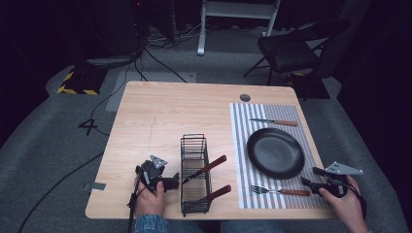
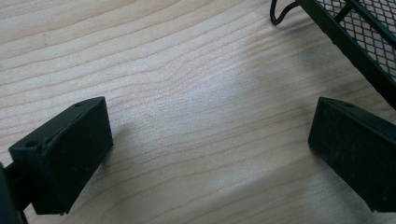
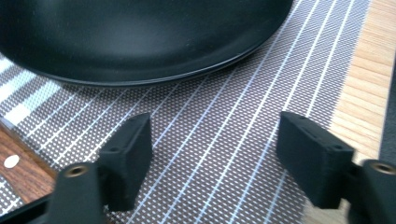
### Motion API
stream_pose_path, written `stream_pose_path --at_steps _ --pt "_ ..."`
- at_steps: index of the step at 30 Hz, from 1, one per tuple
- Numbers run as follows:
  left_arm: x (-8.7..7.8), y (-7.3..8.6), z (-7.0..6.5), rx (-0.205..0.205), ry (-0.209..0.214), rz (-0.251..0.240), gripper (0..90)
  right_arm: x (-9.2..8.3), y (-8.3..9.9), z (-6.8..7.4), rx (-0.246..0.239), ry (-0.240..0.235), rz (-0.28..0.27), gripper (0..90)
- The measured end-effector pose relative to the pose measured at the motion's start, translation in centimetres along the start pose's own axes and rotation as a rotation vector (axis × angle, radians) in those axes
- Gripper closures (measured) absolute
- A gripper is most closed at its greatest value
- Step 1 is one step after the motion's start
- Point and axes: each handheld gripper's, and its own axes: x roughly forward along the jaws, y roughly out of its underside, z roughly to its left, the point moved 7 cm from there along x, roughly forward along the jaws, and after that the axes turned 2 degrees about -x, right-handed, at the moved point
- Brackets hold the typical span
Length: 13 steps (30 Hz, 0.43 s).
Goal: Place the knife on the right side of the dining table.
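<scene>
Black jaws, right gripper point(image 1: 307, 183): yours stand apart, grasping nothing, low over the placemat point(image 1: 241, 145) at the tabletop's near right corner.
Fork point(image 1: 280, 191): lies freed just left of those jaws, along the mat's near edge, beside the plate point(image 1: 275, 152).
Fork's look: wooden handle with a pale rivet, steel tines.
Left gripper point(image 1: 176, 182): spread wide, empty, beside the wire caddy point(image 1: 195, 174).

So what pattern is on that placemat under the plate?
Grey placemat with thin white stripes, clearest in the right gripper view.
</scene>
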Motion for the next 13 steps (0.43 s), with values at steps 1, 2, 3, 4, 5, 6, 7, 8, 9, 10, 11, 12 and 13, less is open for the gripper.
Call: stream_pose_path --at_steps 1,2,3,4,5,6,7,8,9,10,11,12,13 --pt "0.00 0.00 0.00 0.000 0.000 0.000 0.0 0.05 0.00 -0.02 0.001 0.017 0.004 18.8" --pt "0.00 0.00 0.00 0.000 0.000 0.000 0.0 0.12 0.02 -0.14 0.018 0.034 0.010 16.5" --pt "0.00 0.00 0.00 0.000 0.000 0.000 0.0 0.13 0.03 -0.15 0.024 0.037 0.014 16.5" --pt "0.00 0.00 0.00 0.000 0.000 0.000 0.0 0.13 0.03 -0.15 0.024 0.037 0.014 16.5" --pt "0.00 0.00 0.00 0.000 0.000 0.000 0.0 0.13 0.03 -0.15 0.024 0.037 0.013 16.5" --pt "0.00 0.00 0.00 0.000 0.000 0.000 0.0 0.13 0.03 -0.15 0.024 0.037 0.013 16.5" --pt "0.00 0.01 0.01 0.001 0.000 0.001 0.0 0.13 0.03 -0.15 0.024 0.037 0.013 16.5" --pt "0.00 0.00 0.00 0.000 0.000 0.000 0.0 0.13 0.04 -0.15 0.024 0.037 0.013 16.4" --pt "-0.01 0.01 0.01 0.001 0.000 0.001 0.0 0.13 0.04 -0.15 0.025 0.037 0.013 16.5" --pt "0.00 0.00 0.00 0.000 0.000 0.000 0.0 0.13 0.04 -0.15 0.024 0.037 0.012 16.5" --pt "0.00 0.00 0.00 0.000 0.000 0.000 0.0 0.13 0.04 -0.15 0.025 0.038 0.012 16.5" --pt "-0.01 0.01 0.01 0.002 0.000 0.001 0.0 0.13 0.04 -0.15 0.024 0.038 0.012 16.5" --pt "0.00 0.00 0.00 0.000 0.000 0.000 0.0 0.13 0.04 -0.15 0.025 0.038 0.012 16.5"
